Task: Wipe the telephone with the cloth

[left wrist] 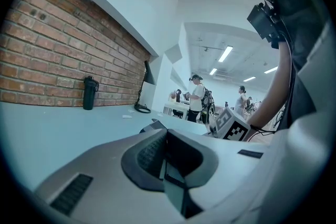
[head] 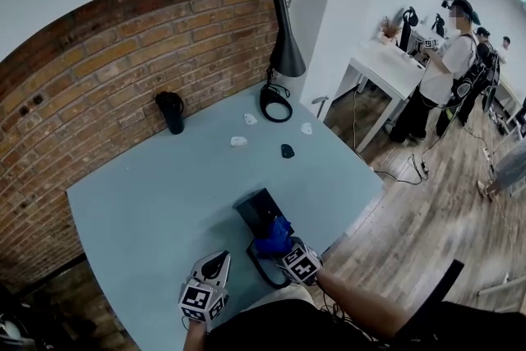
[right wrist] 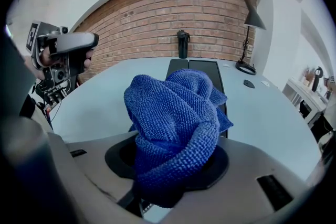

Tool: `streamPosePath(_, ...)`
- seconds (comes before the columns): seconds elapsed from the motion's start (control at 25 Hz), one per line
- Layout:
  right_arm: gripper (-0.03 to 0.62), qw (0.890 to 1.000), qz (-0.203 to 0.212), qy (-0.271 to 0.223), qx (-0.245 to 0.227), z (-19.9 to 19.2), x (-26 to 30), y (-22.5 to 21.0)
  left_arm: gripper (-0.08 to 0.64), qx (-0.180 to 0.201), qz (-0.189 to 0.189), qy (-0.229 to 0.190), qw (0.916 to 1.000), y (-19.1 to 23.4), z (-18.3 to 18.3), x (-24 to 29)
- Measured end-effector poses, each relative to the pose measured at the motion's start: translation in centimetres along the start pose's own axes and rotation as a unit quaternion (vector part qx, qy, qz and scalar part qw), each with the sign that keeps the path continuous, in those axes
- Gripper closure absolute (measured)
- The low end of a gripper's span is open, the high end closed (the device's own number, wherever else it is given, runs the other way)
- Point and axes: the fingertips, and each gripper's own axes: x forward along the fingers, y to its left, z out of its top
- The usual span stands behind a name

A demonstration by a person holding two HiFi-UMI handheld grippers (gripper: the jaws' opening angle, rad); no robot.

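To the left of the telephone (head: 256, 210), the left gripper (head: 217, 264) hung above the table (head: 140, 210) with its jaws together and nothing between them. The right gripper (head: 288, 252) clamped a bunched blue cloth (right wrist: 173, 123) at the telephone's near end.

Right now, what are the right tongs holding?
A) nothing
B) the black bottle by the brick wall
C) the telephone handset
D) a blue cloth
D: the right gripper view shows the blue cloth bunched up between the right tongs, with the black telephone lying on the table just beyond it.
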Motion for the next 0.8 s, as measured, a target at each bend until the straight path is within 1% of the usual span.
streamPosePath(0.12,0.393,1.0,0.001,0.007,-0.001,-0.2,-0.2,0.1,0.56,-0.003,0.0,-0.001,1.0,0.0,0.0,0.0)
streamPosePath(0.2,0.393,1.0,0.015,0.024,0.0,-0.5,-0.1,0.3,0.56,-0.005,0.002,-0.001,1.0,0.1,-0.1,0.0)
streamPosePath(0.28,0.393,0.997,0.054,0.048,0.01,-0.3,-0.4,0.7,0.56,-0.006,0.003,-0.002,1.0,0.1,0.0,0.0)
streamPosePath(0.4,0.391,0.985,0.151,0.064,0.049,0.8,-1.4,1.5,0.56,-0.007,0.003,-0.005,1.0,0.0,0.1,-0.2)
streamPosePath(0.44,0.391,0.983,0.169,0.059,0.051,1.6,-1.7,1.4,0.56,-0.007,0.004,-0.005,1.0,0.0,0.1,-0.2)
streamPosePath(0.48,0.391,0.982,0.175,0.048,0.046,2.7,-1.8,1.1,0.56,-0.008,0.005,-0.005,0.9999,0.1,0.1,-0.3)
streamPosePath(0.52,0.391,0.984,0.172,0.033,0.036,4.1,-1.7,0.5,0.56,-0.008,0.007,-0.006,0.9999,0.2,0.0,-0.4)
streamPosePath(0.6,0.39,0.988,0.153,-0.006,0.014,7.8,-1.5,-0.6,0.56,-0.01,0.011,-0.007,0.9999,0.6,0.0,-0.5)
streamPosePath(0.68,0.388,0.991,0.124,-0.049,-0.005,11.6,-1.2,-1.6,0.56,-0.014,0.015,-0.006,0.9998,0.8,-0.1,-0.7)
streamPosePath(0.8,0.387,0.991,0.076,-0.108,-0.035,16.4,-0.5,-2.9,0.56,-0.018,0.017,-0.006,0.9997,1.1,-0.1,-0.8)
